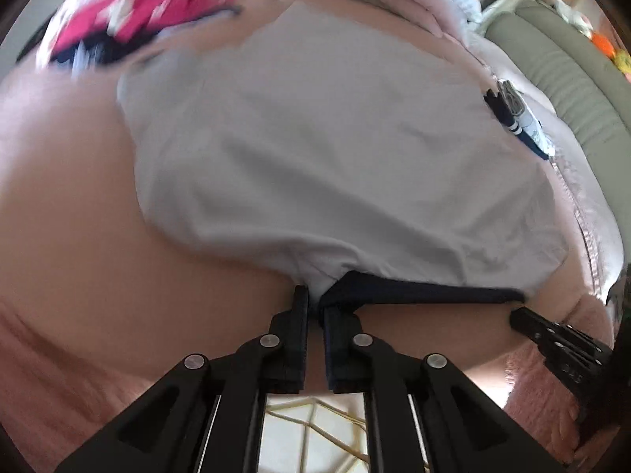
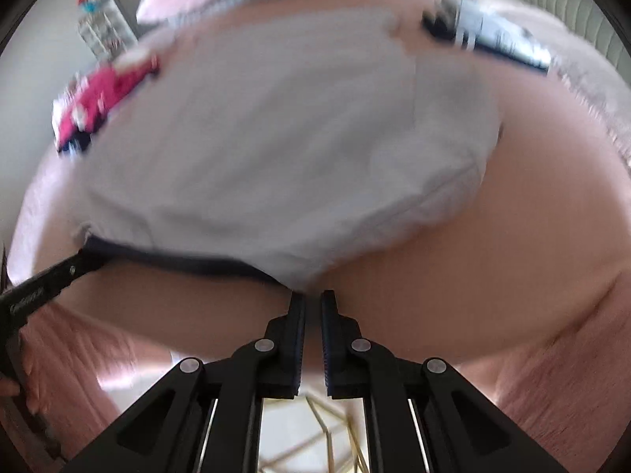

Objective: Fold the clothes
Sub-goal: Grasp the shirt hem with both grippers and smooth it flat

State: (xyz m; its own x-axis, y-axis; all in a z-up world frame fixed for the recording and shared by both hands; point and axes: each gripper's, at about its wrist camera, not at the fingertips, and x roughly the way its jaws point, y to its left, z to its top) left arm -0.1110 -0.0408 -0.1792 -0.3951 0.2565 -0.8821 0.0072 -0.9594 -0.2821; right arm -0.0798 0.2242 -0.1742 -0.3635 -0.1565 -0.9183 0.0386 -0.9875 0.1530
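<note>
Our left gripper (image 1: 315, 299) is clenched on the near hem of the white garment (image 1: 315, 149), pinching white cloth and the dark navy edge (image 1: 414, 293) together; our right gripper (image 2: 313, 295) is likewise clamped on the hem's other corner, its pads nearly meeting on thin fabric. From the left view the right gripper shows at four o'clock, so the hem is stretched between us. The garment lies spread on the pink bedcover (image 1: 71, 197), running from six o'clock toward twelve. We judge it light, limp and thin: it will sag and slide, so corners and the doubled hem are the places to hold. Pink and navy clothes (image 1: 130, 19) sit at ten o'clock, a striped item (image 1: 516, 118) at two.
</note>
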